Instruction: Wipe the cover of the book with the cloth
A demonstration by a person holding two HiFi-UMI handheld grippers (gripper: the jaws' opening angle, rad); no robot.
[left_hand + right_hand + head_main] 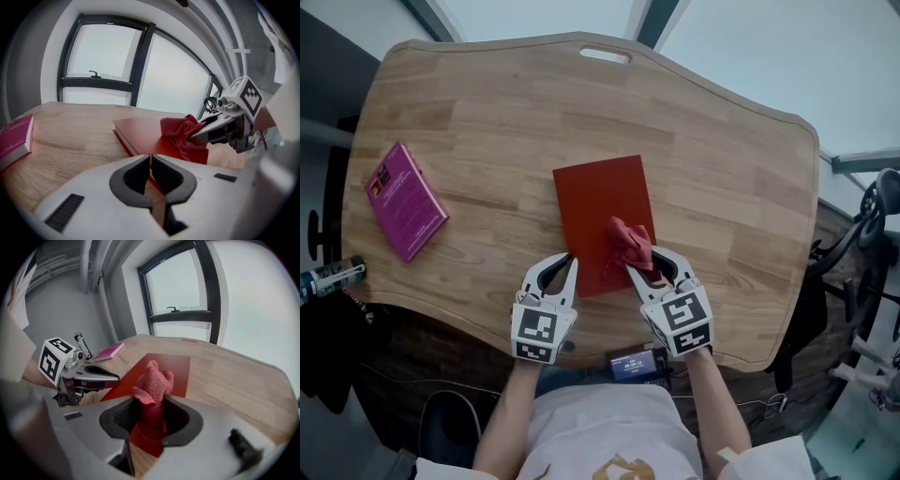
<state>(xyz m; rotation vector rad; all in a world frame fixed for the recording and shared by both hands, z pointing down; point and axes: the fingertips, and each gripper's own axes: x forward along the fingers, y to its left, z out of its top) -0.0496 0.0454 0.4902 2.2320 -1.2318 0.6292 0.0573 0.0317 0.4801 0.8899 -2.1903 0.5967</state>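
Observation:
A red book lies flat in the middle of the wooden table. A red cloth sits bunched on the book's near right part, and my right gripper is shut on it. In the right gripper view the cloth rises between the jaws over the red book. My left gripper is shut at the book's near left corner, its tips at the cover edge; whether they press on it I cannot tell. In the left gripper view its jaws meet in front of the book and the cloth.
A pink book lies at the table's left side, also seen as a pink book and a pink book. A can stands off the left edge. A chair is at the right. A small device hangs under the near edge.

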